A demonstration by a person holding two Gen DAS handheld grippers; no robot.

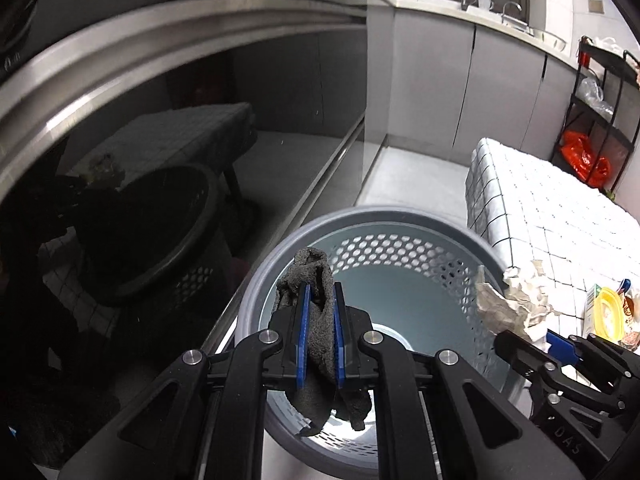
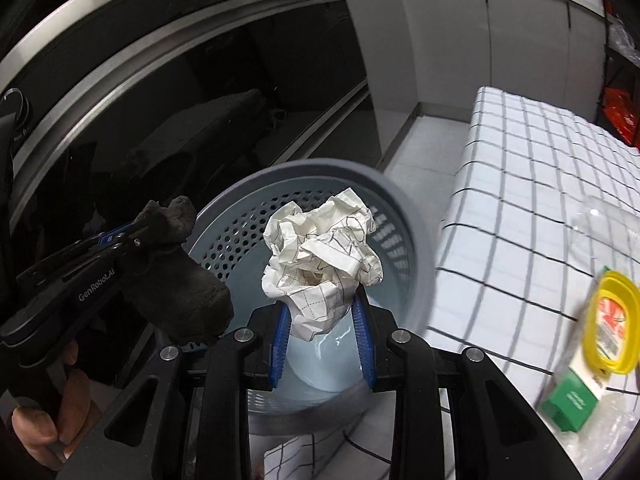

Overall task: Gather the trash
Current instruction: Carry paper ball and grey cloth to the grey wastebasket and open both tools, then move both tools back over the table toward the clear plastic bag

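A dark grey cloth [image 1: 320,320] is being pinched between the narrow fingers of the left gripper [image 1: 320,296] and a crumpled paper ball [image 2: 320,248] is being clamped by the right gripper [image 2: 322,312], both being held over the perforated grey bin [image 1: 400,216] beside the checked table [image 2: 520,200].

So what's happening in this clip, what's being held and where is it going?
A person is clearing trash with two handheld grippers. The left gripper is shut on a dark grey rag, and the right gripper is shut on a crumpled ball of grid-printed paper. Both are held over the open mouth of a grey perforated bin, which looks empty inside. The bin stands beside a table with a checked cloth. Neither item has been let go yet.
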